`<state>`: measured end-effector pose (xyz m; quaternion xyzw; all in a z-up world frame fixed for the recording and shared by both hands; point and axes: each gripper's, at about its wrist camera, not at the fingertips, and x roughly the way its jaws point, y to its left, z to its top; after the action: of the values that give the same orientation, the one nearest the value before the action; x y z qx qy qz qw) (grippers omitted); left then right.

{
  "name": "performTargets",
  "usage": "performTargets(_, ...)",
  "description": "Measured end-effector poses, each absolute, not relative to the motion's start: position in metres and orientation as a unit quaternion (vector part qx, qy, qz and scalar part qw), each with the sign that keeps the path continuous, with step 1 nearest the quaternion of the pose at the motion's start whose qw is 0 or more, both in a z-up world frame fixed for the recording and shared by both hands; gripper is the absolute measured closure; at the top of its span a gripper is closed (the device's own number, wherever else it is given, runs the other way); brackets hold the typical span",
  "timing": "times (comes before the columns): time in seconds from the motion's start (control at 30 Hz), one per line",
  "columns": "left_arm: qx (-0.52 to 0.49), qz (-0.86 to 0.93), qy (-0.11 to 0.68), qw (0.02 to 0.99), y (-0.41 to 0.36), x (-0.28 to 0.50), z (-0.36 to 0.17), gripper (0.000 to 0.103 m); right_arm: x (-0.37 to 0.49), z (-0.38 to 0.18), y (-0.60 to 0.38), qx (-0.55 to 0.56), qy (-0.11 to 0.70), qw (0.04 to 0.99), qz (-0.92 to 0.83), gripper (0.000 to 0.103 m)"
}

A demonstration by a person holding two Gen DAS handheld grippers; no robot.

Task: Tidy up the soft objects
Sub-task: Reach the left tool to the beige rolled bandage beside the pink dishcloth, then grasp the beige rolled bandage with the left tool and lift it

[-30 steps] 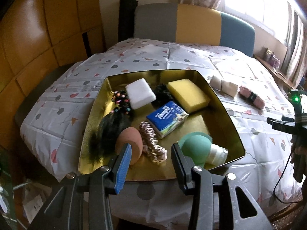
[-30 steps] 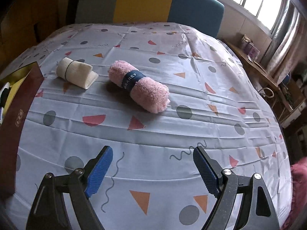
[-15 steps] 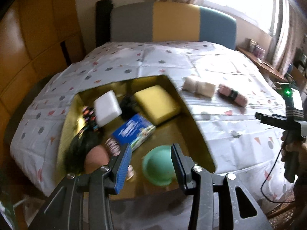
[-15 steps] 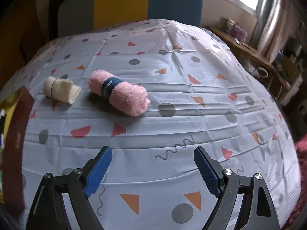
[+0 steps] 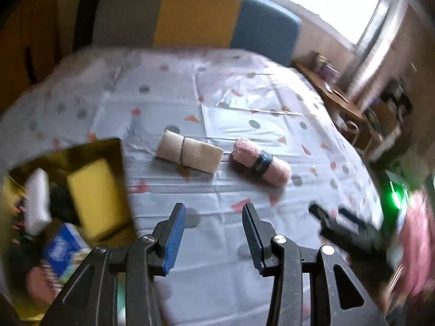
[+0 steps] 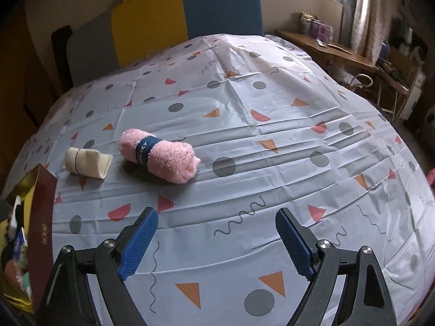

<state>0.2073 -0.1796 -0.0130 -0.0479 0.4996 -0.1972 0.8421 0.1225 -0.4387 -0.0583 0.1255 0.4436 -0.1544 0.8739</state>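
A pink towel roll (image 5: 261, 163) (image 6: 160, 157) with a dark band lies on the patterned tablecloth. Beside it, to the left, is a cream cloth roll (image 5: 189, 153) (image 6: 87, 163) tied with a thin band. A gold tray (image 5: 81, 149) (image 6: 42, 217) at the left holds a yellow sponge (image 5: 92, 198), a white sponge (image 5: 38, 201), a blue tissue pack (image 5: 62, 250) and other soft items. My left gripper (image 5: 213, 209) is open and empty over bare cloth, short of the two rolls. My right gripper (image 6: 216, 213) is open wide and empty, nearer than the pink roll and right of it.
A chair back (image 6: 185, 13) in grey, yellow and blue stands at the table's far edge. A wooden side table (image 6: 326, 46) with jars is at the back right. The right gripper's body (image 5: 339, 228) shows blurred at the right of the left wrist view.
The left gripper has swung right, from above the tray to above the tablecloth facing the two rolls. The right gripper has rolled a little; the rolls sit lower and more central in its view.
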Motion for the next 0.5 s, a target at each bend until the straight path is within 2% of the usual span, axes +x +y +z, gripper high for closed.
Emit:
performTargets(0.2, -0.109, -0.149, 0.541, 0.821, -0.199, 0.266, -0.052, 0.057, 0.122, -0.058, -0.448, 0.157, 0.440, 0.871, -0.153, 0.014)
performTargets(0.27, -0.126, -0.138, 0.551, 0.813, -0.202, 0.278, -0.059, 0.047, 0.122, -0.059, -0.451, 0.167, 0.441, 0.869, -0.151, 0.014)
performTargets(0.43, -0.175, -0.092, 0.566, 0.800, -0.201, 0.311, -0.080, 0.043, 0.121, -0.060, -0.455, 0.193, 0.442, 0.864, -0.144, 0.014)
performTargets(0.5, -0.197, -0.069, 0.575, 0.791, -0.197, 0.321, -0.091, 0.034, 0.121, -0.060, -0.455, 0.199, 0.442, 0.863, -0.140, 0.014)
